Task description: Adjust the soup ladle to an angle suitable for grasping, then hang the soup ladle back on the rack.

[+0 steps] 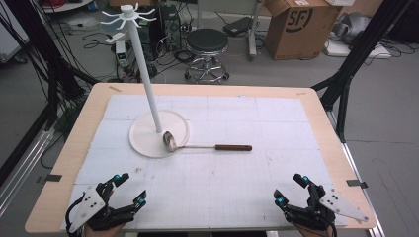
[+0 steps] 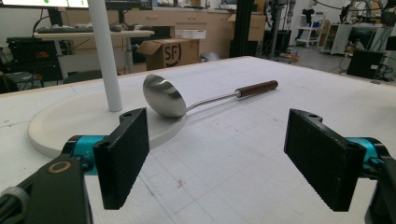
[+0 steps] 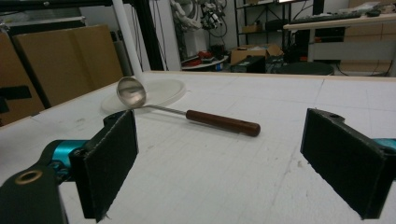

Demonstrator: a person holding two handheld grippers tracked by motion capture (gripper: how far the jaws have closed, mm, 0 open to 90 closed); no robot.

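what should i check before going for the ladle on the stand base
1. Right gripper open, nothing between its fingers: ok.
2. Left gripper open and empty: ok.
3. Ladle bowl rests on the stand base, handle on the mat: ok.
4. Wooden handle free to grasp: ok.
5. Bowl clear of the white pole: cannot tell.

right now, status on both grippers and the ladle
Left gripper and right gripper open, empty, at near table edge. Ladle lies flat, bowl resting on the white stand base, handle pointing right. Nothing in the way.
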